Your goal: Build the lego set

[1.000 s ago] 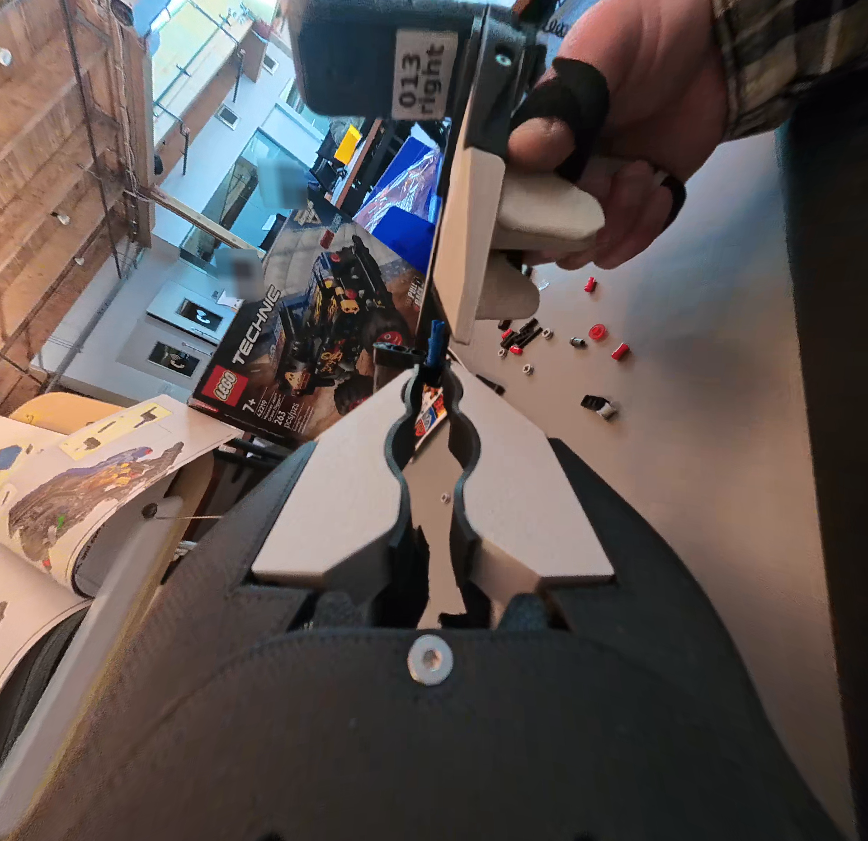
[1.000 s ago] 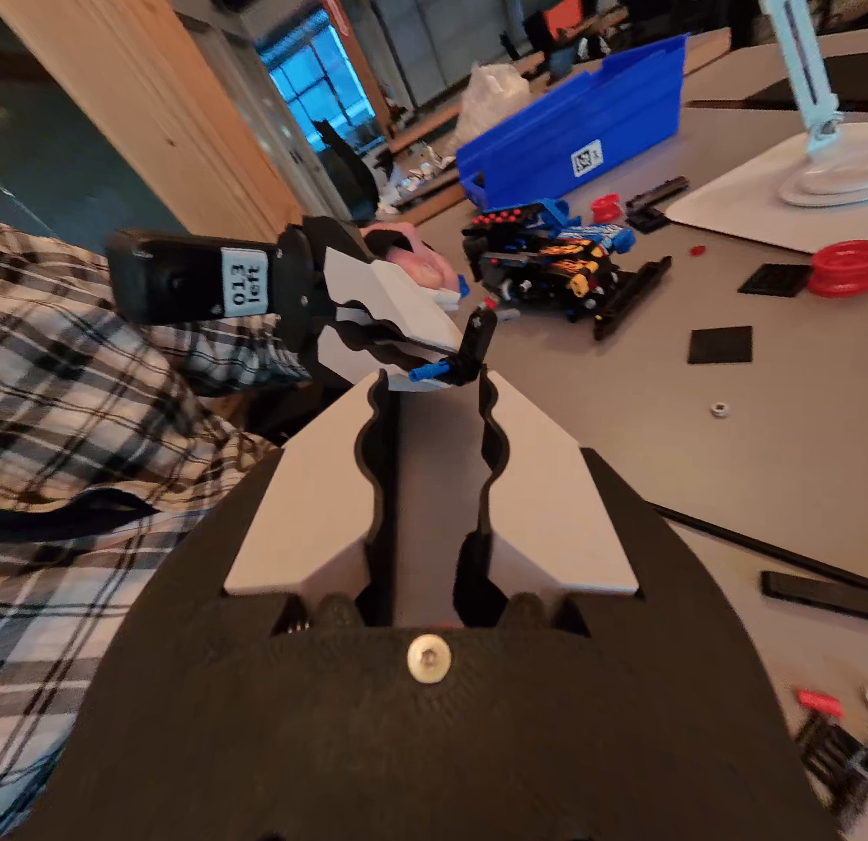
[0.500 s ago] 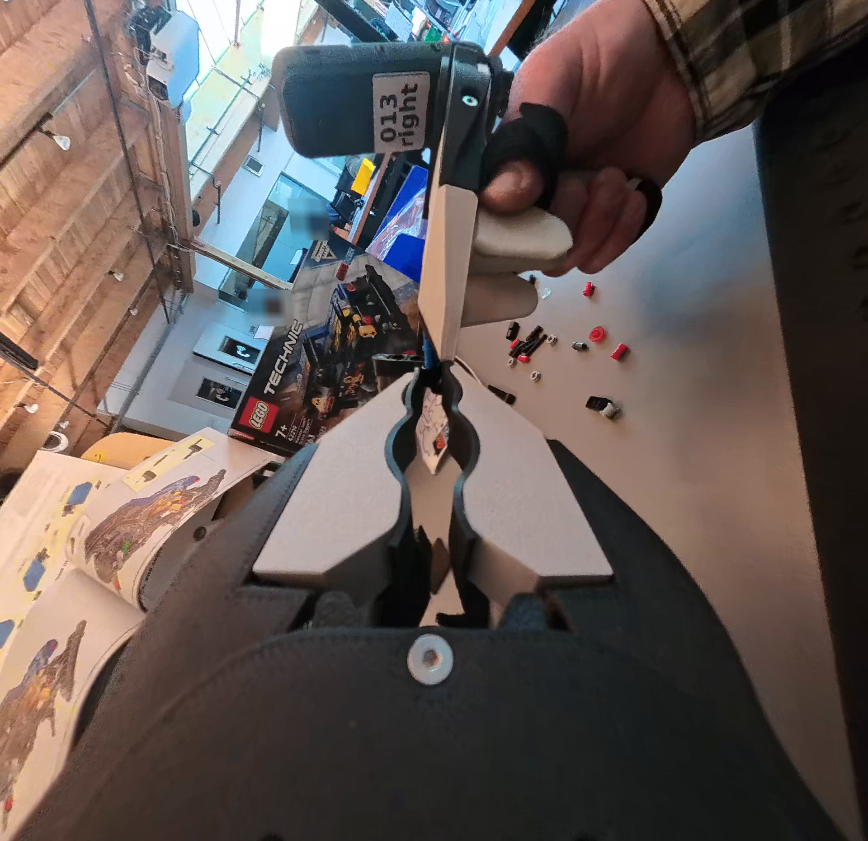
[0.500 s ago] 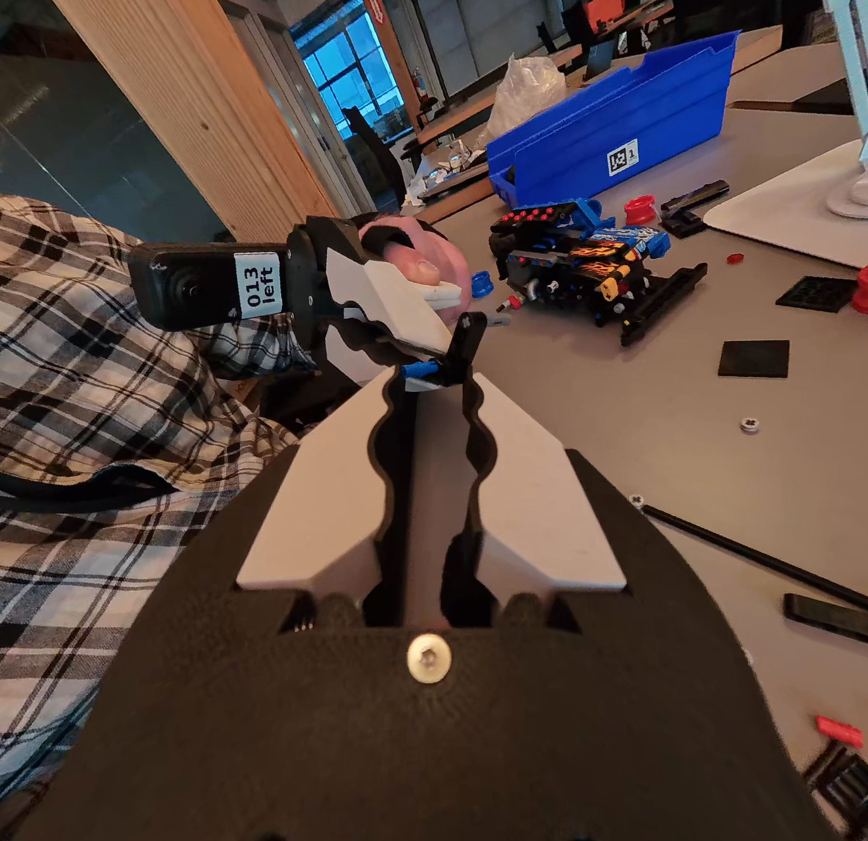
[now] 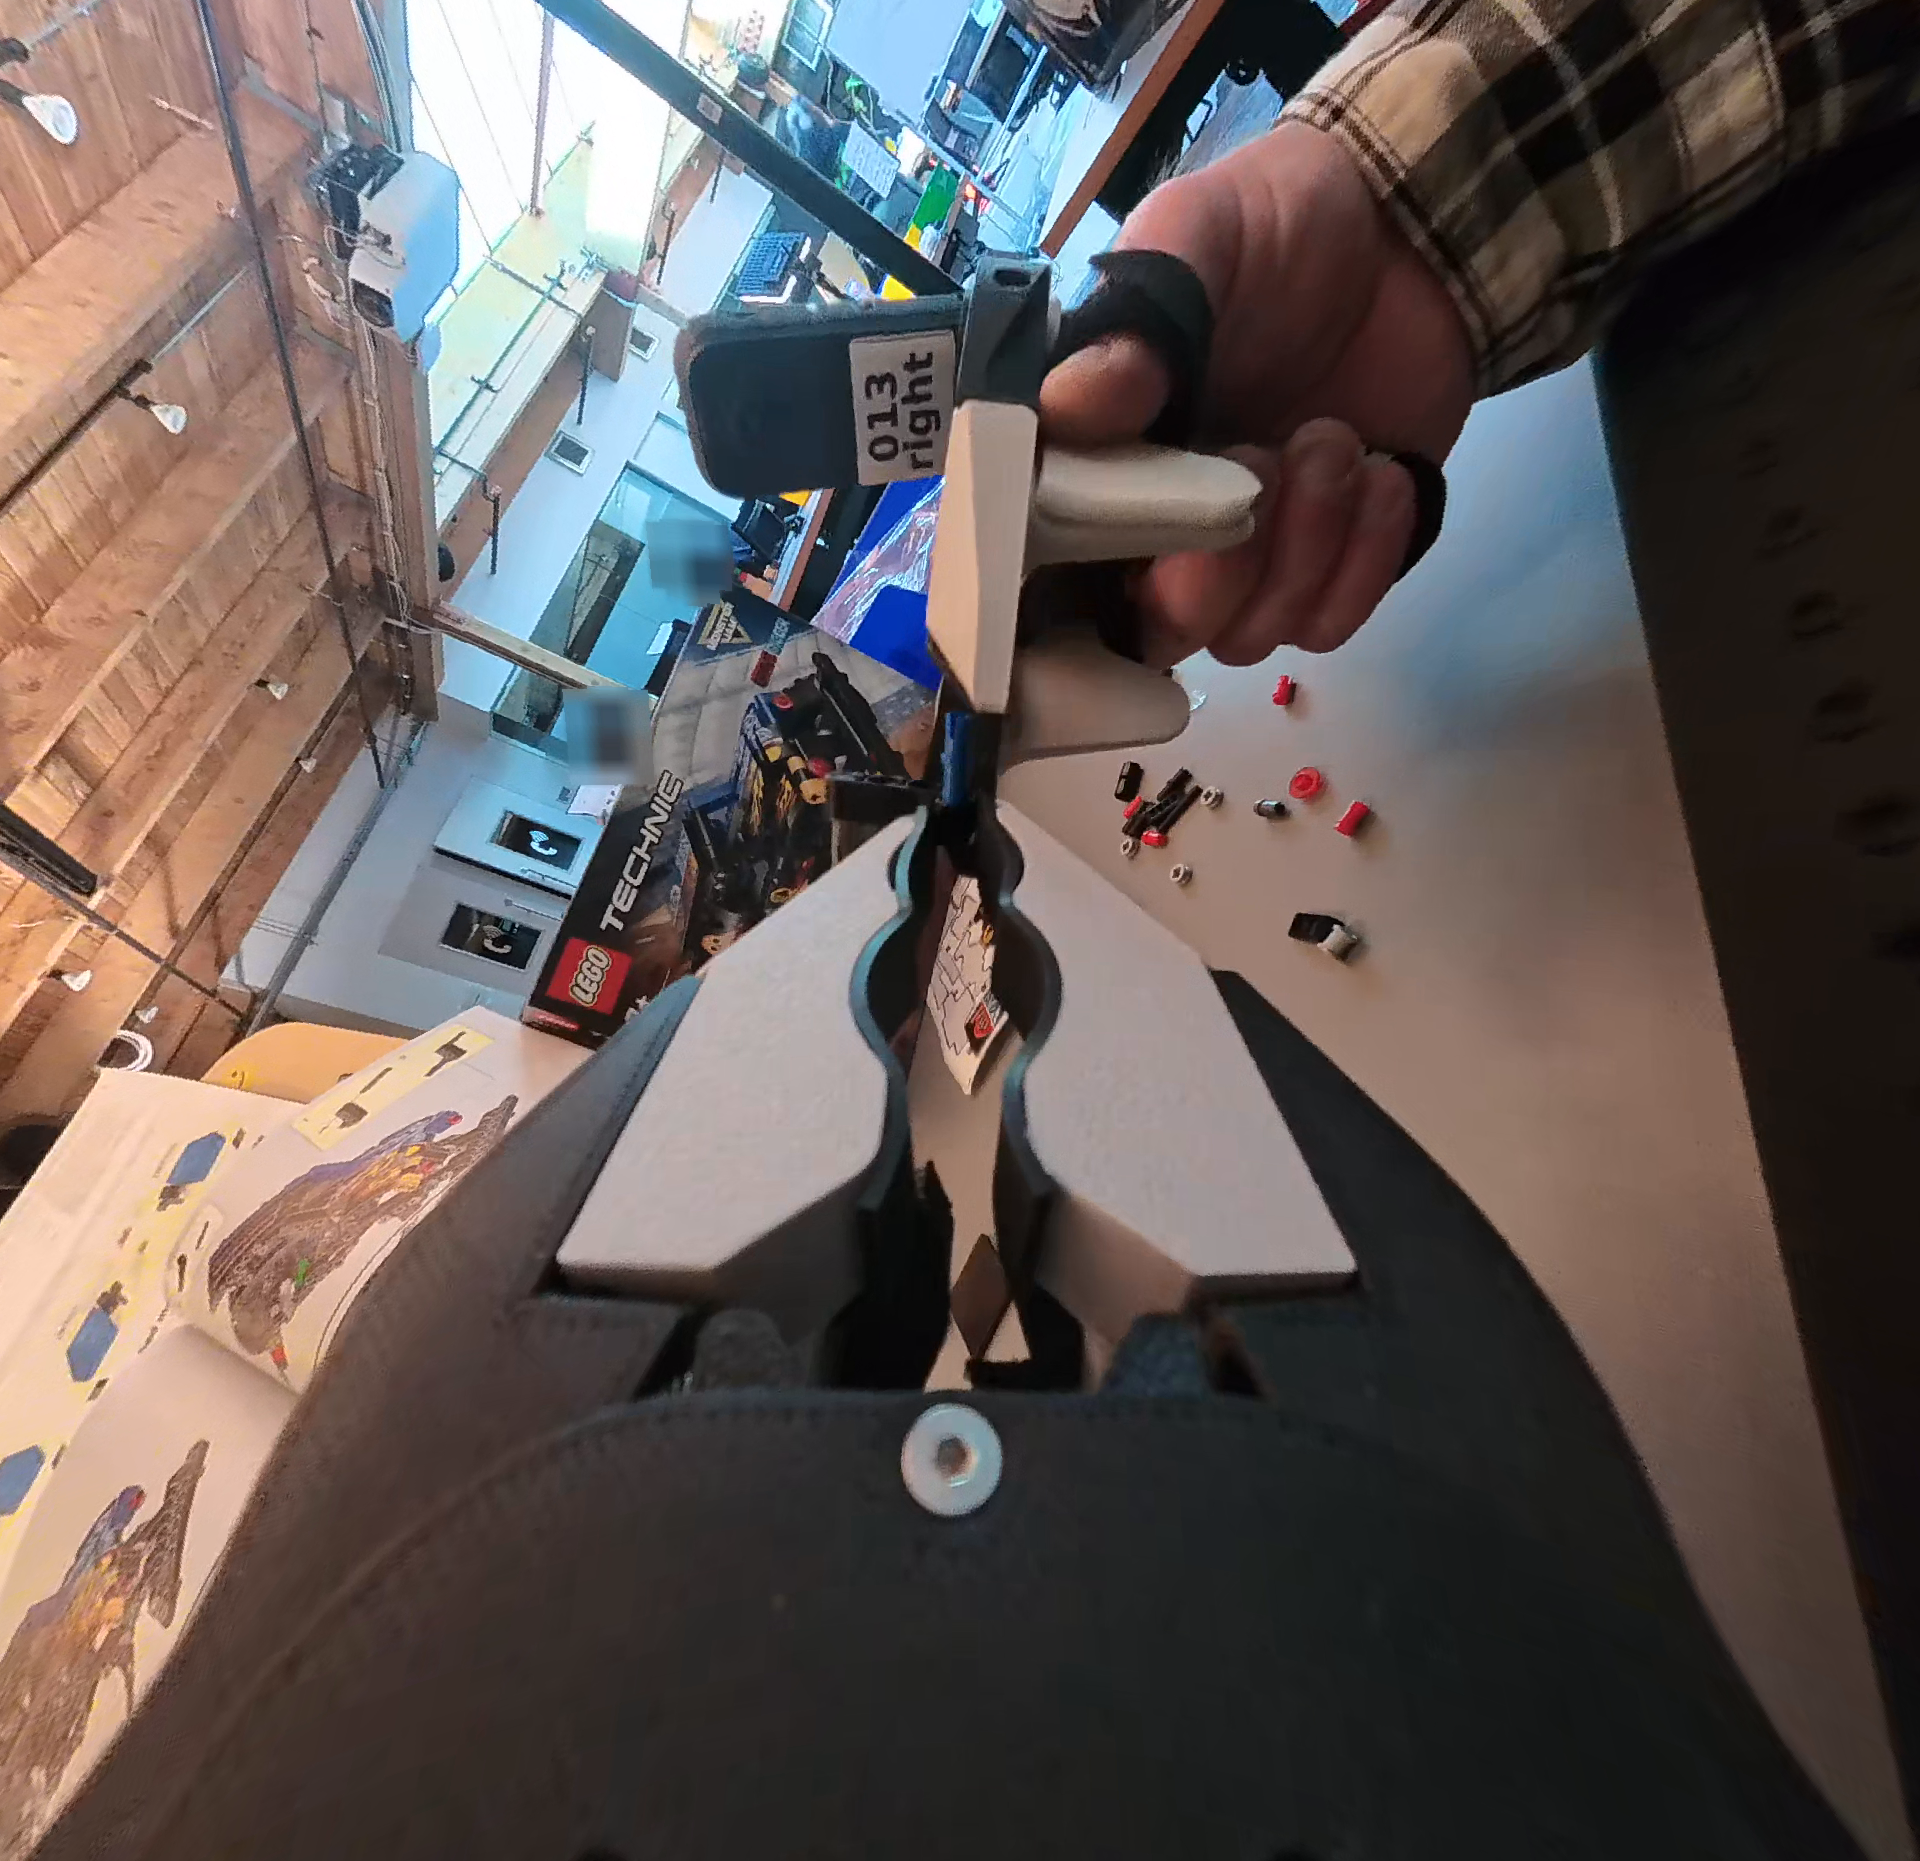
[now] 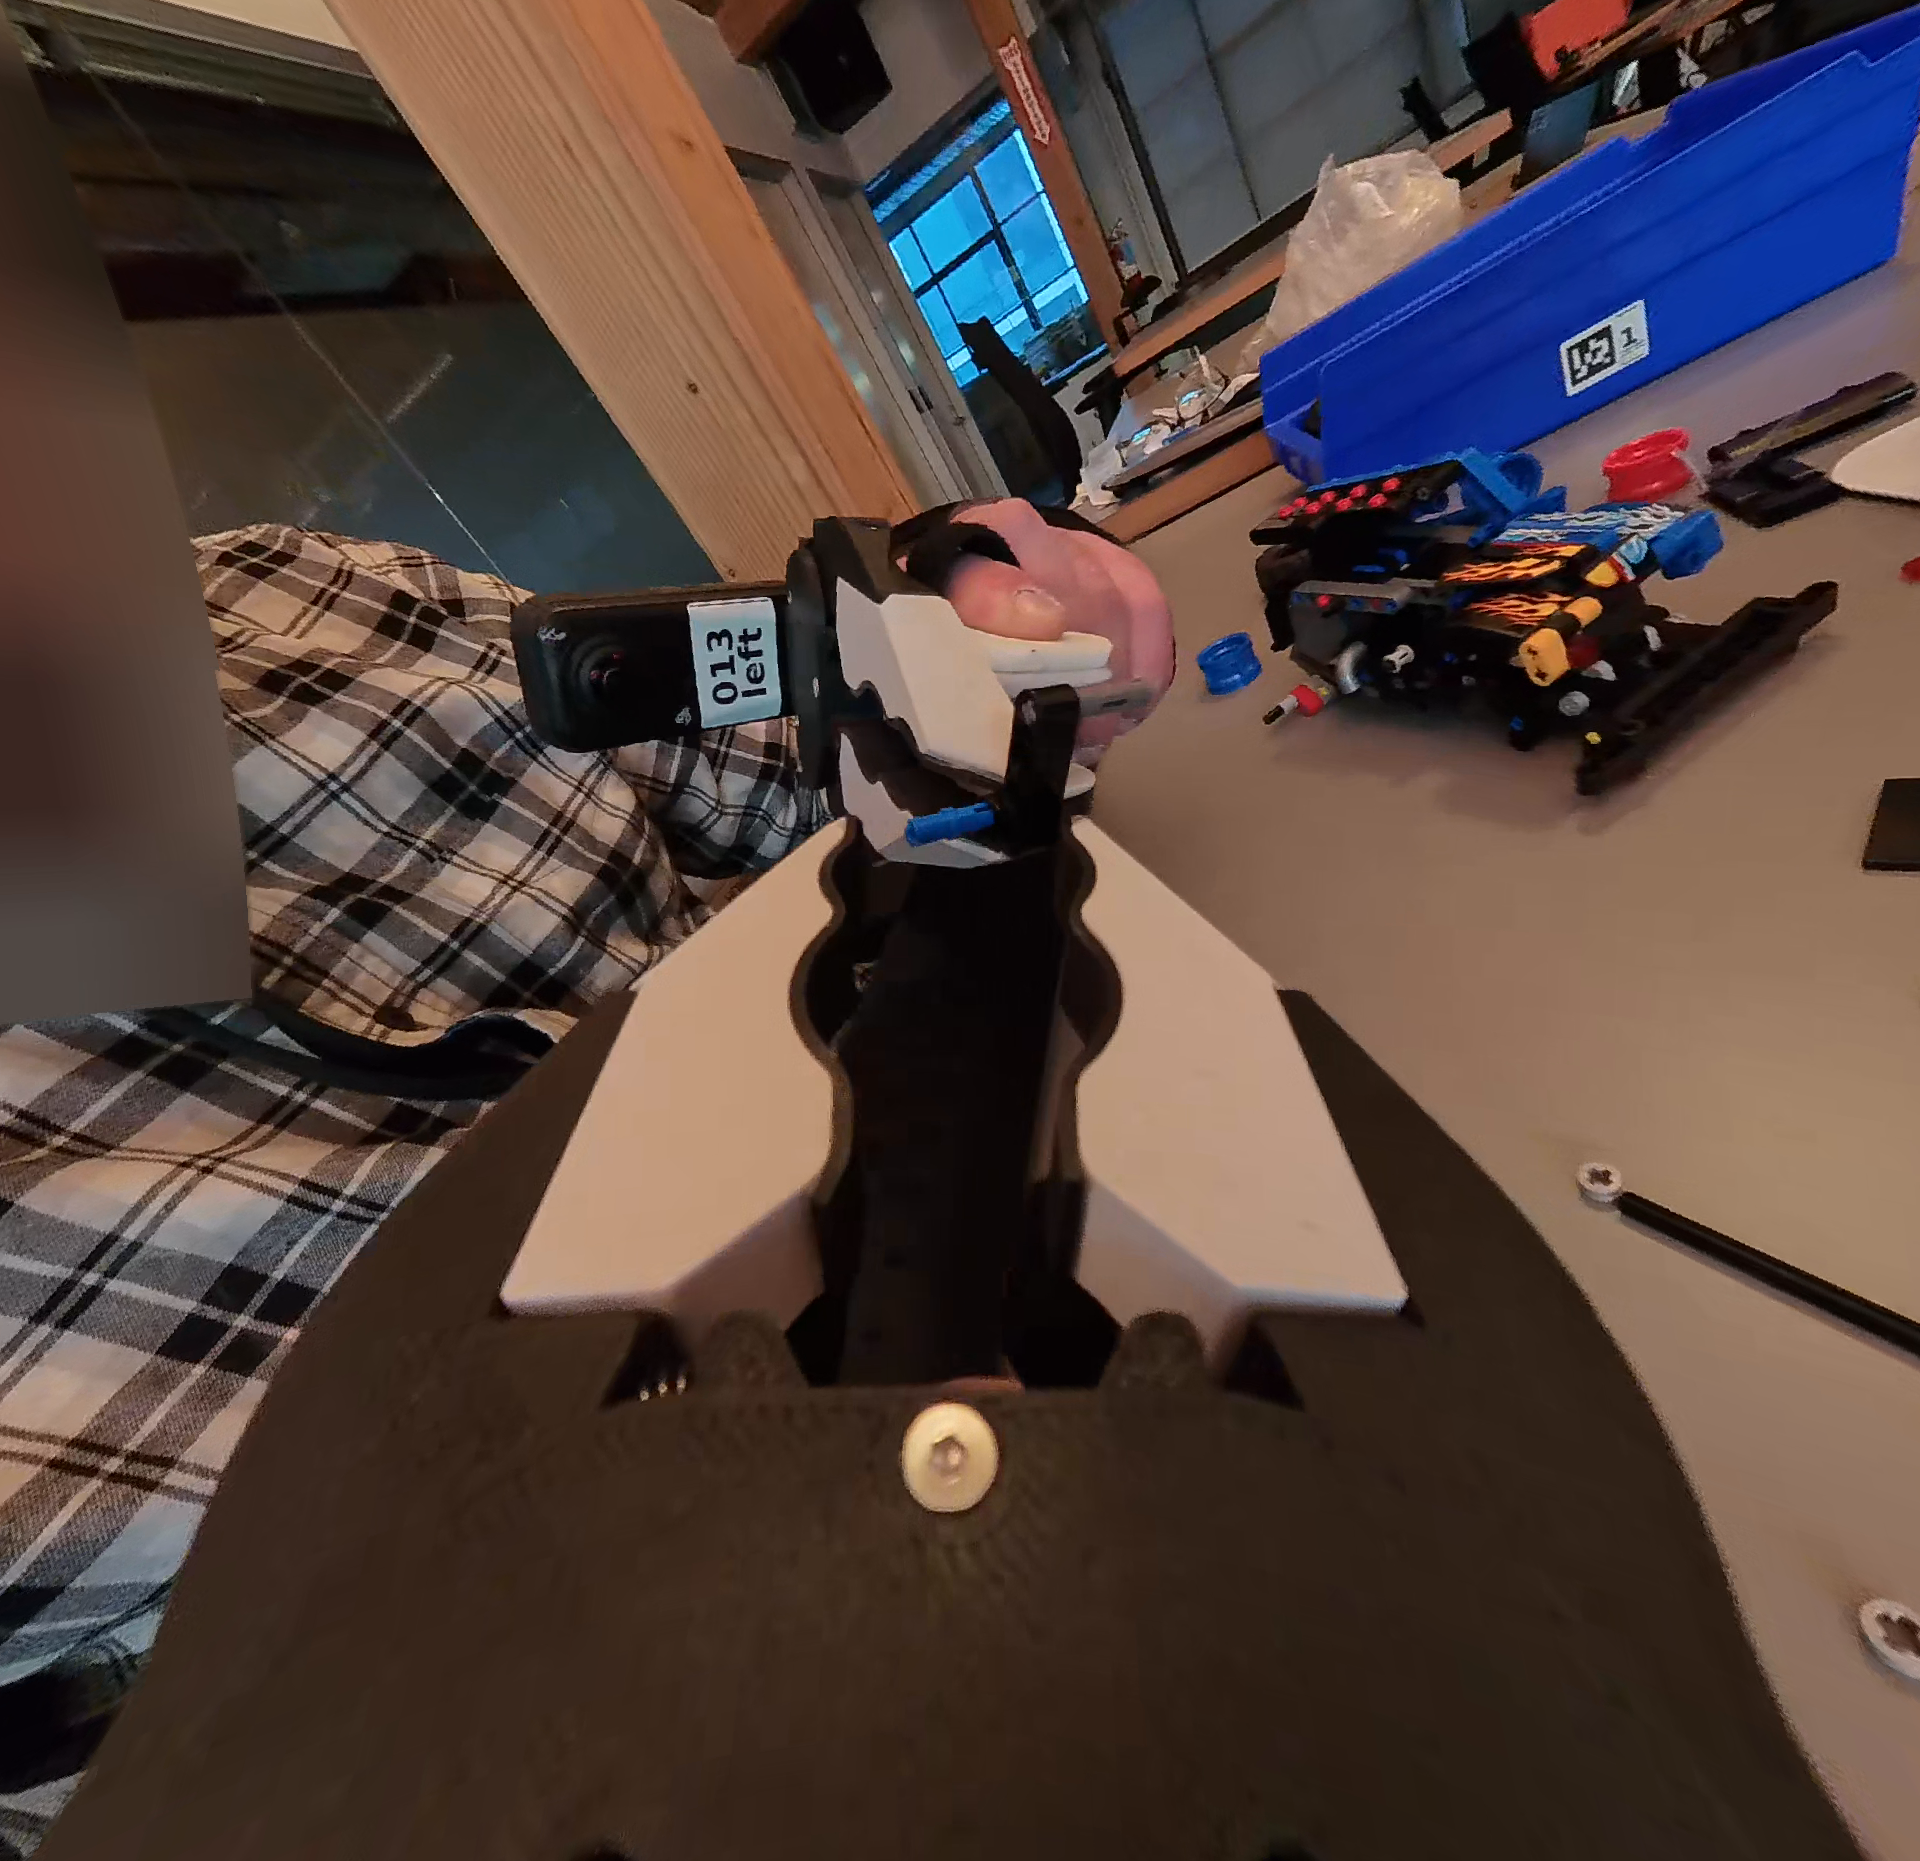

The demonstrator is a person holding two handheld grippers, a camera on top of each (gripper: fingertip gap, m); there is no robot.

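My left gripper (image 5: pixel 951 829) is shut on a short black beam (image 5: pixel 873 798) with a blue pin (image 5: pixel 962 757) sticking out of it. In the right wrist view the left gripper (image 6: pixel 1039 772) holds the beam (image 6: pixel 1047 741) upright, with the pin (image 6: pixel 948 825) pointing left. My right gripper (image 6: pixel 961 840) has its jaws apart, one on each side of the pin and beam, close to both. In the left wrist view it (image 5: pixel 971 705) comes down edge-on onto the pin. The partly built black, blue and orange model (image 6: pixel 1507 606) lies on the grey table (image 6: pixel 1455 980).
A set box (image 5: pixel 727 824) and an open instruction booklet (image 5: pixel 260 1240) lie to the left, and a sticker sheet (image 5: pixel 966 990) lies under the fingers. Small black and red parts (image 5: pixel 1174 803) are scattered. Also here are a blue bin (image 6: pixel 1610 284), red hub (image 6: pixel 1647 461), blue ring (image 6: pixel 1226 663) and black axle (image 6: pixel 1766 1271). My two grippers' fingertips are within a few centimetres of each other.
Both grippers have stayed together at the beam while lifting and tilting. The right jaws narrowed around the pin half a second ago and now stand wider again. The left grip is unchanged.
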